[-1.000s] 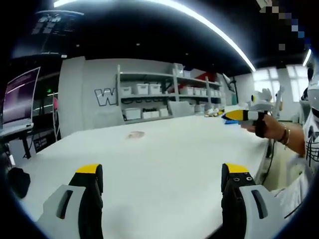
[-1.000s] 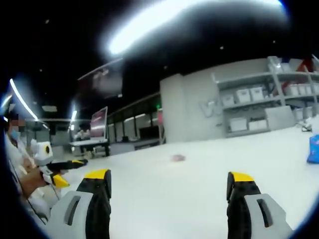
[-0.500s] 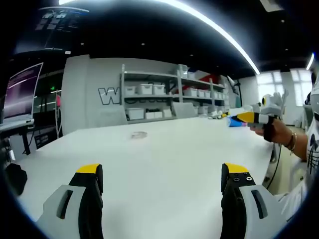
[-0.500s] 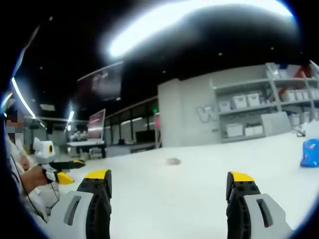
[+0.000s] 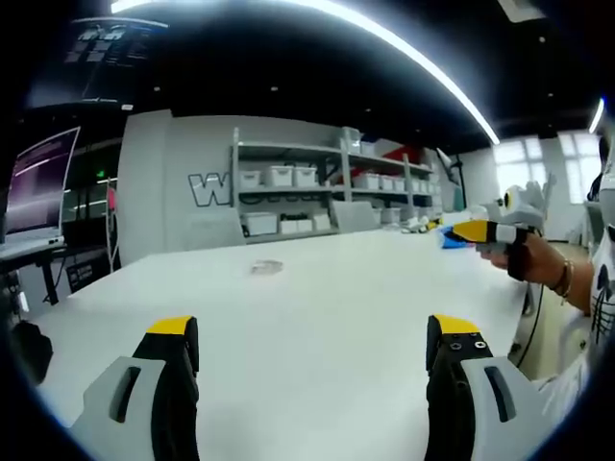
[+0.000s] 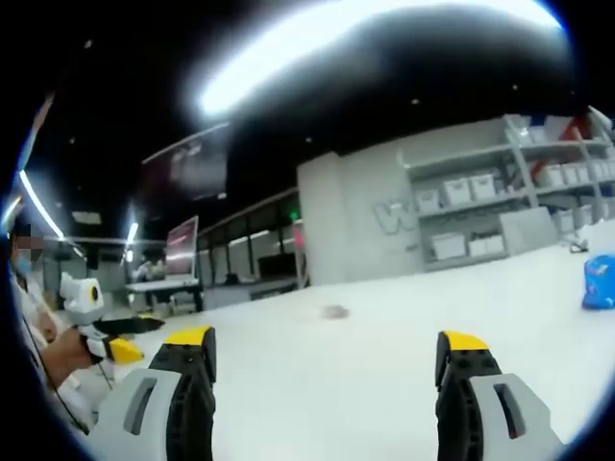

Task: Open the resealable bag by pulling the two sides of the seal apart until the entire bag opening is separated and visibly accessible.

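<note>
On the white table [image 5: 317,307], small bag [image 5: 267,267] lies at 12 o'clock, well apart from left gripper [image 5: 312,351] and right gripper [image 6: 327,360]; both jaws spread, holding nothing.

A broad white desk [image 5: 317,288] stretches away under a dark ceiling crossed by a long, bright strip light [image 5: 404,48]. Beyond the desk stands a pale grey wall [image 5: 178,206] bearing a large outlined letter W [image 5: 204,187]. Beside the letter, open metal shelving [image 5: 317,187] carries rows of white storage bins [image 5: 279,175]. At the far left a lit monitor [image 5: 38,182] stands on a separate table. Bright windows [image 5: 524,158] glow at the right. In the right gripper view, glass-fronted rooms [image 6: 245,259] sit behind the wall's corner.
</note>
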